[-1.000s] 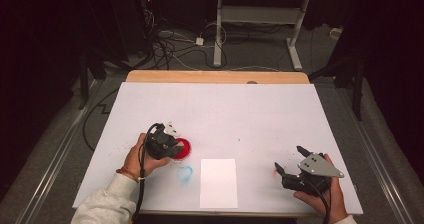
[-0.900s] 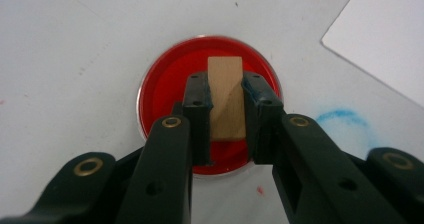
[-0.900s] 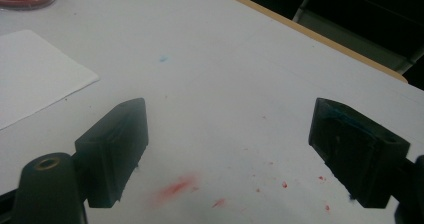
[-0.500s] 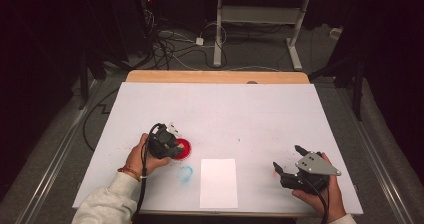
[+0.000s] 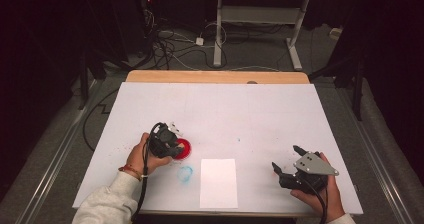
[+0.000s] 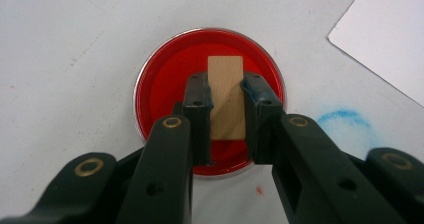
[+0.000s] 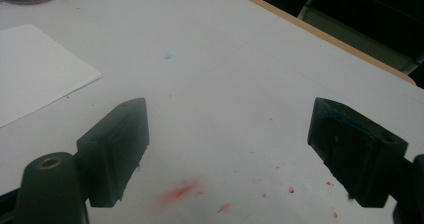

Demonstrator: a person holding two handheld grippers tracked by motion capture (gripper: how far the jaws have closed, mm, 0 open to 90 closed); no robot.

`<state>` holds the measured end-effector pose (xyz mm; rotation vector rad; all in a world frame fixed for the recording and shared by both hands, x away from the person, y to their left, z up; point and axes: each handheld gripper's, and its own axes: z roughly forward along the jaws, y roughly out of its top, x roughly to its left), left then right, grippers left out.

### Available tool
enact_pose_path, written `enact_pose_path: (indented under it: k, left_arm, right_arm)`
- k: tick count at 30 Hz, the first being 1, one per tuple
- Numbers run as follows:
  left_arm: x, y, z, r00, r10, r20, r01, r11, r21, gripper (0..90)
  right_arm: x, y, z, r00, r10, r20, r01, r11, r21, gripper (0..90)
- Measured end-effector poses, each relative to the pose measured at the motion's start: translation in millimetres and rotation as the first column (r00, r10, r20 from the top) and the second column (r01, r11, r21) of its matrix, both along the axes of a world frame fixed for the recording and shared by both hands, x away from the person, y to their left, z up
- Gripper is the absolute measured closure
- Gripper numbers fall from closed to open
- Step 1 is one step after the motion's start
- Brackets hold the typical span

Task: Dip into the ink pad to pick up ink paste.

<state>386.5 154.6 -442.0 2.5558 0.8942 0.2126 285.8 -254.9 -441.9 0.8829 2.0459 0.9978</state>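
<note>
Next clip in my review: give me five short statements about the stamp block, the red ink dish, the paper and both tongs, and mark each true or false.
1. The left tongs are shut on the wooden block. True.
2. The block is over a blue dish. False: it is over the round red ink dish; blue shows as a smudge on the table.
3. The right tongs hold the white paper sheet. False: their jaws stand wide apart with nothing between them, and the sheet lies flat on the table, apart from them.
4. Red spatters mark the table below the right tongs. True.
5. The sheet lies under the red dish. False: it lies beside it, apart.
</note>
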Motion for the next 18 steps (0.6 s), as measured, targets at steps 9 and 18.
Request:
enact_pose_path:
  k: [9,18]
  left_arm:
    - [7.3,-4.3,5.2,0.9986,-0.01,-0.051,0.012,0.9991,0.04,73.7]
    - [9.5,-5.5,6.0,0.9974,-0.015,-0.07,0.019,0.9985,0.052,73.7]
  right_arm:
    - [0.0,0.6,-0.6,1.0,0.0,-0.006,0.0,1.0,-0.002,17.5]
    - [-0.5,0.1,-0.8,1.0,-0.002,-0.006,0.002,1.0,-0.005,17.5]
